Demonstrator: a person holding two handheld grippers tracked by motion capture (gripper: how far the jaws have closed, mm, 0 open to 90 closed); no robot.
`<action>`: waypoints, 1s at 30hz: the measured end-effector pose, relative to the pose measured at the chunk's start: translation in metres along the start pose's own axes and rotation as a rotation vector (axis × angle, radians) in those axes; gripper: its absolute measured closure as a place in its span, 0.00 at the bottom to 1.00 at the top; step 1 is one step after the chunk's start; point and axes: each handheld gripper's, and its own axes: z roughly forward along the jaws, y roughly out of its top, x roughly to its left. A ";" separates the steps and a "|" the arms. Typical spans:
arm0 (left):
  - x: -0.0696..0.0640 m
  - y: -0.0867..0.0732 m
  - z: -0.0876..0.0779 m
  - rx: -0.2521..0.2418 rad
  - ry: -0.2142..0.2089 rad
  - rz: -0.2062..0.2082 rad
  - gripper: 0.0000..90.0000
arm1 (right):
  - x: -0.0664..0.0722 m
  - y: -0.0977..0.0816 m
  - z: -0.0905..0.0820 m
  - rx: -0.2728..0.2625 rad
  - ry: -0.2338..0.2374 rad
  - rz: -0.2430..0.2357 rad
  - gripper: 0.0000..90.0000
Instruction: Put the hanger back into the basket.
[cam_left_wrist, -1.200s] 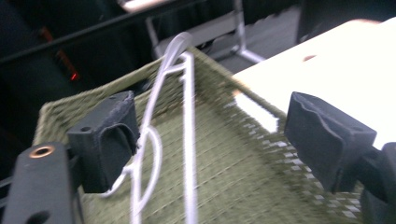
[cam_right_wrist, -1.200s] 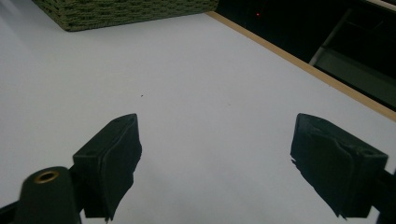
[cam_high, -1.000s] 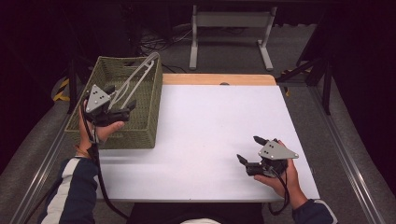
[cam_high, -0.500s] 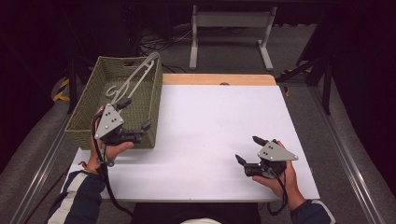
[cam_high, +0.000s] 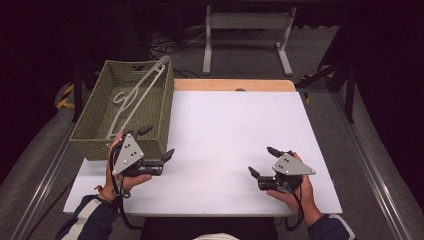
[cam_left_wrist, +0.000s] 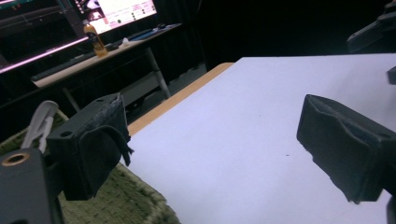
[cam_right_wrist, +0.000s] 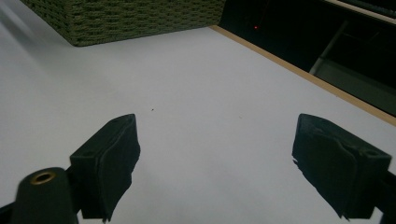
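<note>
Two claws (cam_high: 156, 141) (cam_high: 262, 161) spread apart, empty; hanger (cam_high: 135, 95) half sunk inside basket (cam_high: 95, 137).

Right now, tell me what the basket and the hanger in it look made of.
Basket: woven fibre, maybe seagrass or wicker, matte olive green; a braided weave shows on its walls. Hanger: probably plastic, smooth pale grey-white with a moulded hook; coated wood can't be ruled out.
</note>
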 end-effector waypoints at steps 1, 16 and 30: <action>-0.002 -0.002 0.000 0.006 0.000 -0.005 0.11 | 0.000 0.000 0.000 -0.002 0.001 0.001 0.17; -0.018 -0.043 -0.004 0.123 0.000 -0.008 0.10 | 0.004 -0.003 0.002 -0.011 -0.017 -0.017 0.14; -0.018 -0.063 -0.014 0.191 -0.006 -0.059 0.08 | 0.005 -0.005 0.000 -0.034 -0.018 -0.017 0.13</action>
